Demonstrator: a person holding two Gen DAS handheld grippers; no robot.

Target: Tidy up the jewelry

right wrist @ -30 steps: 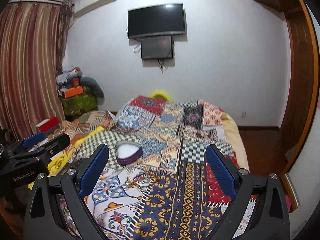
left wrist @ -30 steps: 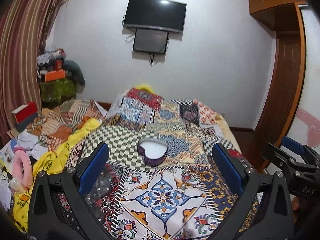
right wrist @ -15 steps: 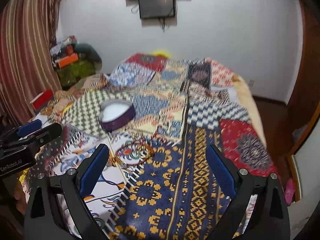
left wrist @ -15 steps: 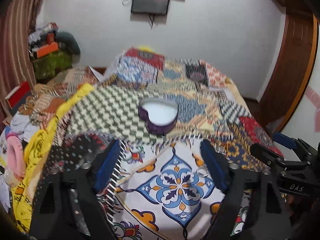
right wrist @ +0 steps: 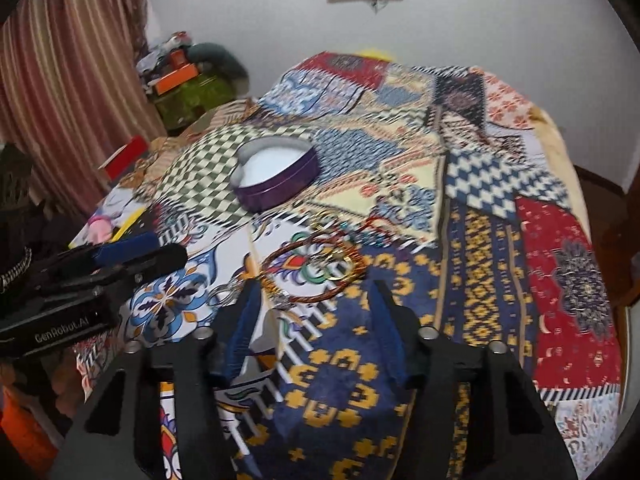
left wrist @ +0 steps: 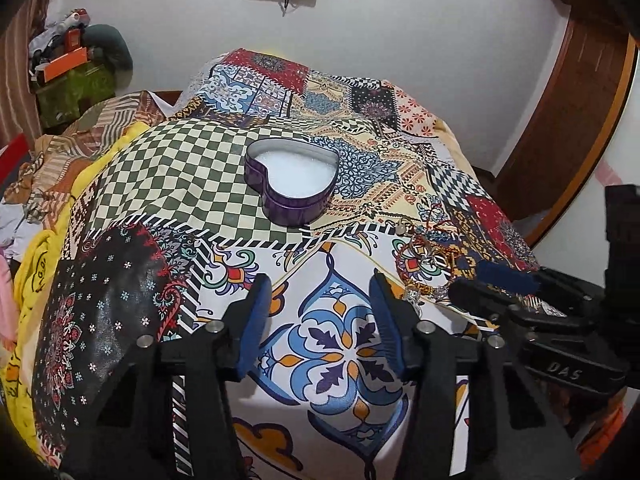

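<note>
patchwork bedspread (left wrist: 184,168), white wall (left wrist: 400,20)

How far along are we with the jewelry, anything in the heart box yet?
Nothing looks done: the heart-shaped box sits open on the patchwork bedspread showing only its white lining. Nothing is in hand; the right claw is open, just short of the jewelry pile, and the left claw is open over bare fabric. Left: all the bangles and chains must go into the box.
</note>
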